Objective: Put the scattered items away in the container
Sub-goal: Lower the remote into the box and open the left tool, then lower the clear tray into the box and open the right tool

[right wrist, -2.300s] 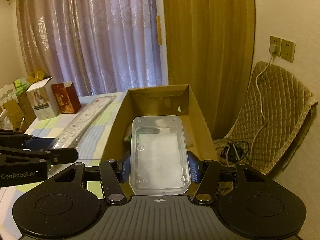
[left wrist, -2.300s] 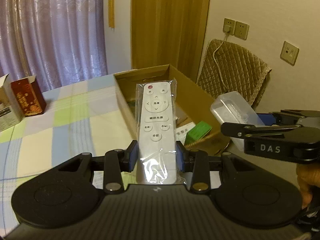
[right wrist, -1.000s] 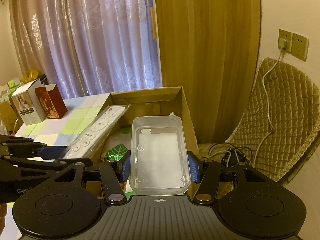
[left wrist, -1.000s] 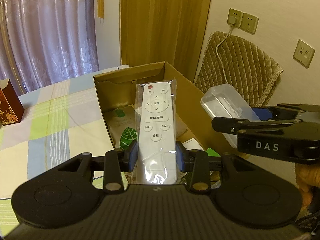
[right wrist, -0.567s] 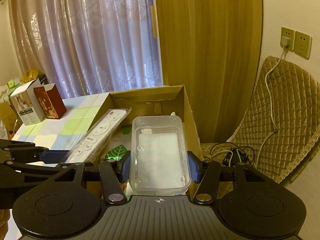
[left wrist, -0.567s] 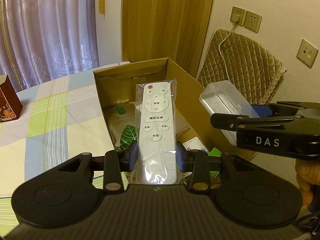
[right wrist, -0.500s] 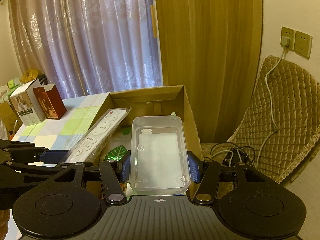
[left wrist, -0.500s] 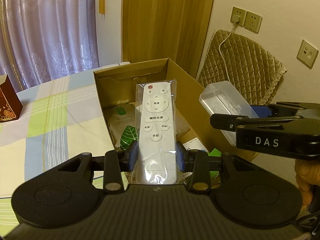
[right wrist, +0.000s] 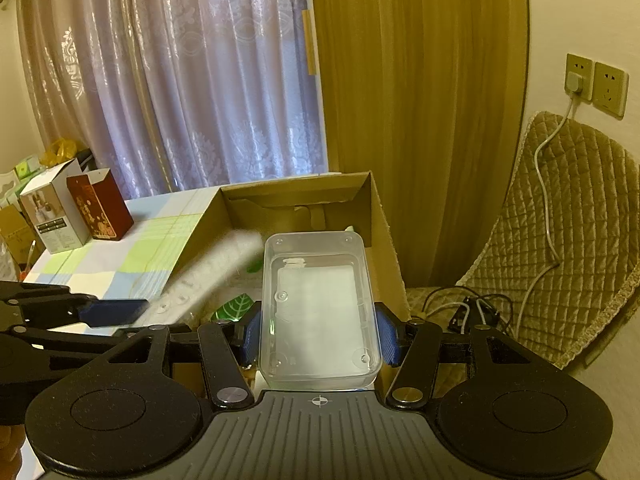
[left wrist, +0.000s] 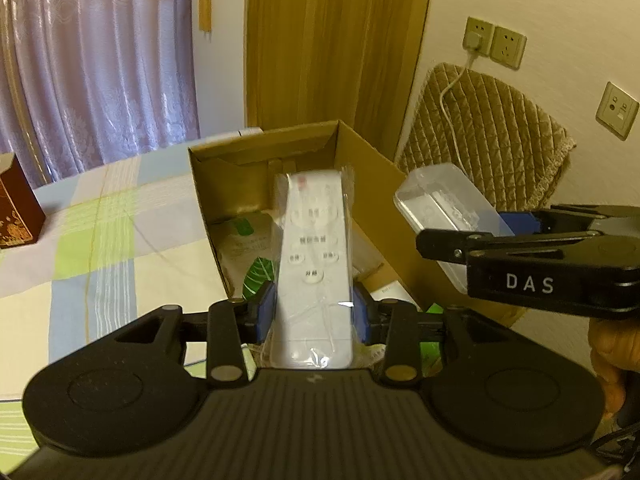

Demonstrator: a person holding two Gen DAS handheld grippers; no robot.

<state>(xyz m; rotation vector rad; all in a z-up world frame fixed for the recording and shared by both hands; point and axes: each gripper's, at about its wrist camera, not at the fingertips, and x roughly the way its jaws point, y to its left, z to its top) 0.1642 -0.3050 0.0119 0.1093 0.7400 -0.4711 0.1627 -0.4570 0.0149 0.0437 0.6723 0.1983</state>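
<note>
Left hand-held gripper (left wrist: pixel 313 312): the blue pads stand at either side of a white remote control (left wrist: pixel 314 264) sealed in clear plastic wrap; the remote appears motion-blurred and tilted nose-down toward the open cardboard box (left wrist: pixel 372 184), so whether the grip is clenched or released I cannot tell. Right hand-held gripper (right wrist: pixel 319 334): clenched on a clear plastic container (right wrist: pixel 319 308), held flat above the right half of the same box. In the left wrist view the right hand-held gripper shows at the right edge, marked "DAS", with a hand (left wrist: pixel 610 356) behind it. Inside the box lies a packet with a green leaf print (left wrist: pixel 260 278) and other paper items too unclear to identify. The box rests on a counter under a checked cloth (left wrist: pixel 96 240). Farther left on the counter stand a red carton (right wrist: pixel 100 204) and a white carton (right wrist: pixel 52 212), touching. Beyond: a quilted chair cover (right wrist: pixel 568 220), wall sockets (right wrist: pixel 596 84), a lilac curtain (right wrist: pixel 180 72)
</note>
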